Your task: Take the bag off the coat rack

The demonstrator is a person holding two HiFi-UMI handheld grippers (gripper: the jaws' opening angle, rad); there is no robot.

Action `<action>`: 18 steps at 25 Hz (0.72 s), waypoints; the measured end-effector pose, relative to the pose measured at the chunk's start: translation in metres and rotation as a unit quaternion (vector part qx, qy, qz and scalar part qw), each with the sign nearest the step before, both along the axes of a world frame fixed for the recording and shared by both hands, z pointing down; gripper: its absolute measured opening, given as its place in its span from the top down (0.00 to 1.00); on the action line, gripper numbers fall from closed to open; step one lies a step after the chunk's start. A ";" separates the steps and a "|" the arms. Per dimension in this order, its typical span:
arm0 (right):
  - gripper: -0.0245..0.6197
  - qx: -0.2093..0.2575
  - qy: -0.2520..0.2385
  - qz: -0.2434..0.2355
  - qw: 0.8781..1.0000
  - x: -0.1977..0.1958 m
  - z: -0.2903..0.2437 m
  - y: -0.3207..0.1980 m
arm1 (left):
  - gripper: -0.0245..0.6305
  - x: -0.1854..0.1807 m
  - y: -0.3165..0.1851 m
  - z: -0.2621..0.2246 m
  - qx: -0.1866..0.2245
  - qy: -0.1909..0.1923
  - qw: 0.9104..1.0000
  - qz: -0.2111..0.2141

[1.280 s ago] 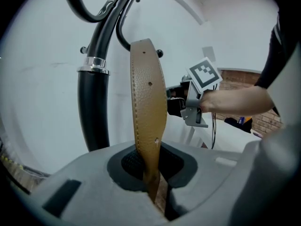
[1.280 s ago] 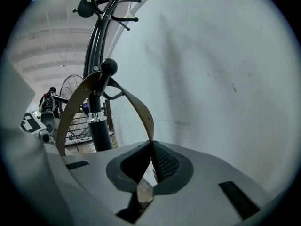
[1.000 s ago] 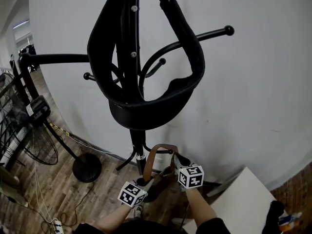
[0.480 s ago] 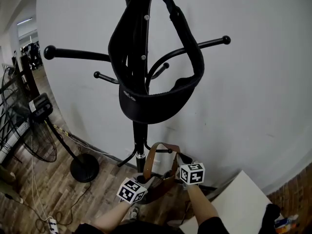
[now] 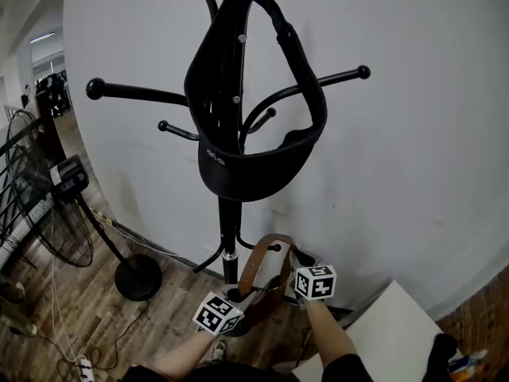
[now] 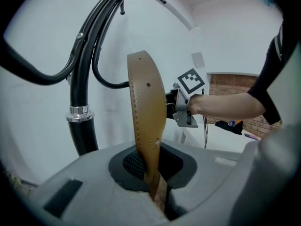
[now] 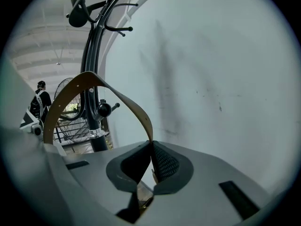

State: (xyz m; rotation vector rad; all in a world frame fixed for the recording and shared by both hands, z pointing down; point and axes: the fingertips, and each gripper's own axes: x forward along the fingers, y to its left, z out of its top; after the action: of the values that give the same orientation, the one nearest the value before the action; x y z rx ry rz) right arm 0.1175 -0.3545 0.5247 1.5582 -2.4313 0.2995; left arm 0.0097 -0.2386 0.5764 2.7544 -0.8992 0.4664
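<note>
"Head view puts the brown strap (image 5: pixel 250 265) low on the coat rack (image 5: pixel 230 225), looped around the bottom peg (image 5: pixel 275 247). Where's the rest of the bag?"

"Hanging below the two grippers, I'd guess. Its body can't be made out, but the strap is what matters."

"Who has hold of it?"

"Both. The left gripper (image 6: pixel 155 189) is pinched tight on the flat of the strap. The right gripper (image 7: pixel 151 166) is clamped on the other run, so the loop arches between them over the peg's knob."

"How do I get it off cleanly?"

"Raise both hands together and keep the arch open until the strap's underside sits above the knob. Then slide the loop off past the knob end. Pull sideways too early and the knob will likely snag the strap."

"Anything overhead?"

"A black sling-shaped item (image 5: pixel 254 165) hangs from the upper hooks, well apart from the strap. Lift only as far as the knob demands and it should be no trouble."
</note>
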 end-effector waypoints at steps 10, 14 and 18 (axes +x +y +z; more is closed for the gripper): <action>0.95 0.024 -0.022 -0.006 0.999 -0.008 -0.025 0.033 | 0.92 -0.018 0.012 -0.021 0.022 0.005 1.000 -0.009; 0.95 0.024 -0.028 -0.015 0.999 -0.016 -0.027 0.052 | 0.92 -0.028 0.026 -0.024 0.025 0.005 1.000 -0.014; 0.95 0.021 -0.040 -0.029 0.999 -0.027 -0.029 0.072 | 0.92 -0.040 0.041 -0.022 0.027 0.001 0.999 -0.026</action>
State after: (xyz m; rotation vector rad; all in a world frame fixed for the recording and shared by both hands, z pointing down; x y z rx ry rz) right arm 0.0902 -0.2826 0.4957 1.5169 -2.5550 0.3080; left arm -0.0302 -0.1980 0.5544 2.7708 -0.9952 0.4374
